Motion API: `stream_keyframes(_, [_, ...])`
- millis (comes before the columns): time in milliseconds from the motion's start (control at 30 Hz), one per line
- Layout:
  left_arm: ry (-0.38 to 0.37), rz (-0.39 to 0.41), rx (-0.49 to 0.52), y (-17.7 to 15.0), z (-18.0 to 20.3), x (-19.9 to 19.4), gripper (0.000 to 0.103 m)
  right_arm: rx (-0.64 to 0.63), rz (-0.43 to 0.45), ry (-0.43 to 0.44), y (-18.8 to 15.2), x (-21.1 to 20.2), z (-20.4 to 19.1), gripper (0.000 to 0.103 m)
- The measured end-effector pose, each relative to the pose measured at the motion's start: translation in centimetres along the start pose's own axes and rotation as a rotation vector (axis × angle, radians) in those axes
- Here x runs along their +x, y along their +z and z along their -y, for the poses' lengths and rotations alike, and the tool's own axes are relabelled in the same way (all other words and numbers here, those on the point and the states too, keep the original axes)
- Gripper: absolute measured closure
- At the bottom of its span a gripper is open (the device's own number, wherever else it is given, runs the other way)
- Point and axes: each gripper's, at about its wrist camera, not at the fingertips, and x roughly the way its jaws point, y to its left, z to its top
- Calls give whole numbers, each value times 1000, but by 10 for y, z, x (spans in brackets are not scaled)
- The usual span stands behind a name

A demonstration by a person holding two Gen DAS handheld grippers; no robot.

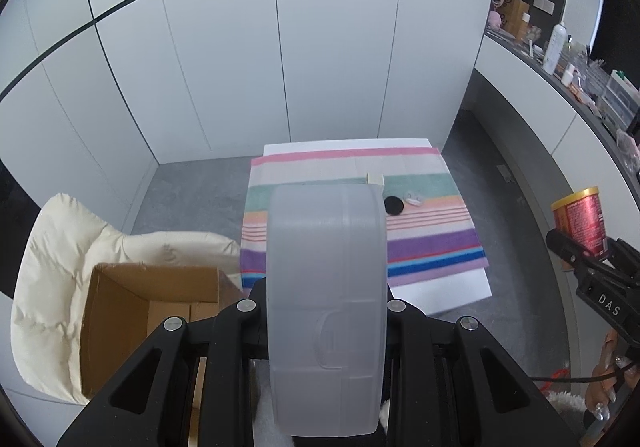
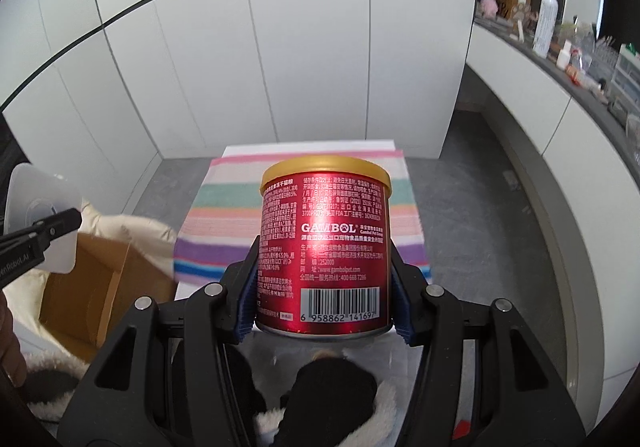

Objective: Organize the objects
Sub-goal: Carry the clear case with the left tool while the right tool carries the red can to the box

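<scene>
left wrist view: left tongs (image 1: 326, 311) pinched narrow on a translucent plastic container (image 1: 326, 303), held edge-on, standing tall between the fingers and hiding most of what lies ahead of them. right wrist view: right tongs (image 2: 324, 287) about half open and clamped on a red can (image 2: 324, 251) with a gold lid (image 2: 325, 171); blue ribbed pads (image 2: 245, 307) press its lower sides, so the grip sits low on a tall load.

below and left of the left tongs, an open cardboard box (image 1: 152, 311) on a cream padded seat (image 1: 60, 267). ahead of both tongs, a striped towel (image 1: 432, 243) on a white worktop (image 1: 452, 295), with a black disc (image 1: 394, 205), a small white box (image 1: 375, 179) and a little white item beside them; can't tell what that last one is.

risks, as i judge them:
- can gripped near its base, smooth metal wall. a quick swing or tilt could let it pivot or slide out of the pads.
- container is thin and slick-looking. a narrow pinch on its edge may let it twist, or flex and pop free.
- container blocks the left camera's forward sight, so placing it is half blind; it could clip the box flap.
- box rests on soft padding. a hard drop-in could tip or shove it.
- both tongs loaded and close; the right tongs show at the left view's right edge. converging on the box together risks a knock.
</scene>
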Motion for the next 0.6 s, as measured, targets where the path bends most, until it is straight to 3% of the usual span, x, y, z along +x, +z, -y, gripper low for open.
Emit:
stream_keyframes(233, [1,6,10,-36,4,-17,75,16,-54,24,-46,-9,4,47])
stream_keyframes(433, [-45,-72,14,-71,9,-12,75,18,-105,45,-80,-17,6,47])
stream_keyframes(600, [-46,-97,21,-80,14,-5,75,28,-145,42,-93,-15,11,47])
